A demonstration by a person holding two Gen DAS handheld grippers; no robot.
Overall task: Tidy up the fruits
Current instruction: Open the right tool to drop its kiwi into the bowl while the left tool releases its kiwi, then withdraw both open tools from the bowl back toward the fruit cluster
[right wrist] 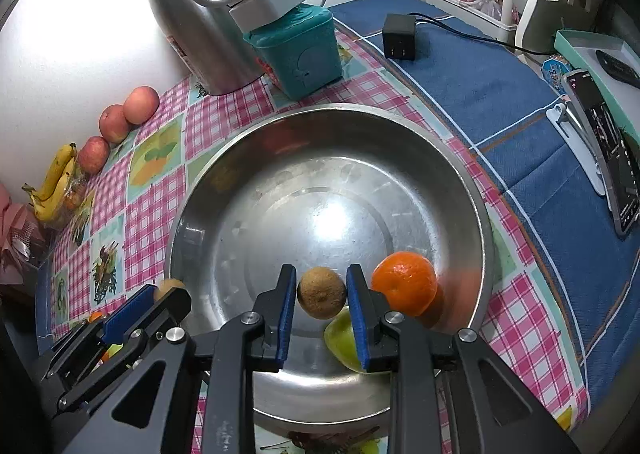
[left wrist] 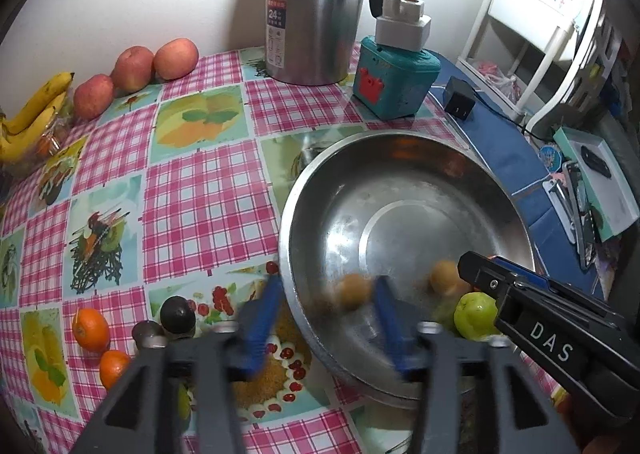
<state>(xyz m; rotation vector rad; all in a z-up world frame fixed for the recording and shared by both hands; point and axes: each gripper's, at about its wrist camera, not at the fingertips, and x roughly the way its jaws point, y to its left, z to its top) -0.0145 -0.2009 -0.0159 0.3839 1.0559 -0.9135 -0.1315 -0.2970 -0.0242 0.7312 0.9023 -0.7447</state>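
Note:
A steel bowl sits on the checked tablecloth. My left gripper hangs open over its near rim, fingers blurred. A blurred brown fruit lies inside the bowl just beyond the fingers, untouched by the pads. My right gripper is shut on another round brown fruit low over the bowl's floor. An orange and a green fruit rest in the bowl beside it. In the left wrist view the right gripper comes in from the right above the green fruit.
Two oranges and two dark round fruits lie on the cloth left of the bowl. Three apples and bananas line the far wall. A steel kettle, a teal box and a phone stand nearby.

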